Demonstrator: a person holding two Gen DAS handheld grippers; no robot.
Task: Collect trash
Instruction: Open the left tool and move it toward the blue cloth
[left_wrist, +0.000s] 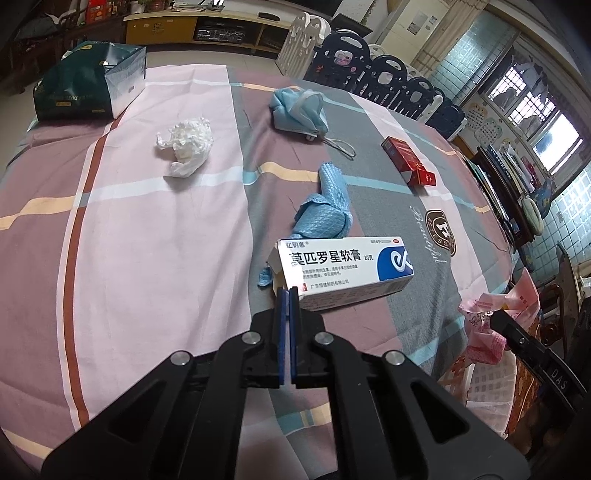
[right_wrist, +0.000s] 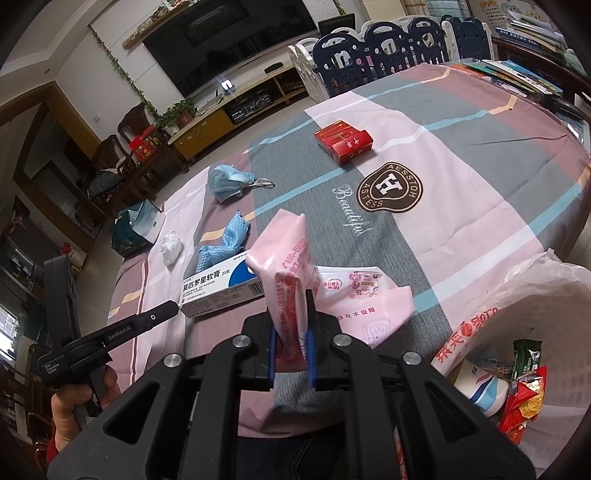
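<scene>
The left hand-held gripper (left_wrist: 288, 291) has its jaws pressed together, apparently pinching the near-left end flap of the ointment box (left_wrist: 343, 273), which lies on the tabletop (left_wrist: 147, 240). The box's long axis runs left to right across that gripper's line, so it is gripped at 1 end, not at the middle. The right hand-held gripper (right_wrist: 291, 317) is clamped on a pink wipes wrapper (right_wrist: 291, 273) held upright. The lined bin (right_wrist: 517, 295) sits at that gripper's right, nearer than it is to the left one. A tissue wad (left_wrist: 186, 146), face mask (left_wrist: 299, 110), blue cloth (left_wrist: 328, 206) and red pack (left_wrist: 408, 160) lie farther off.
</scene>
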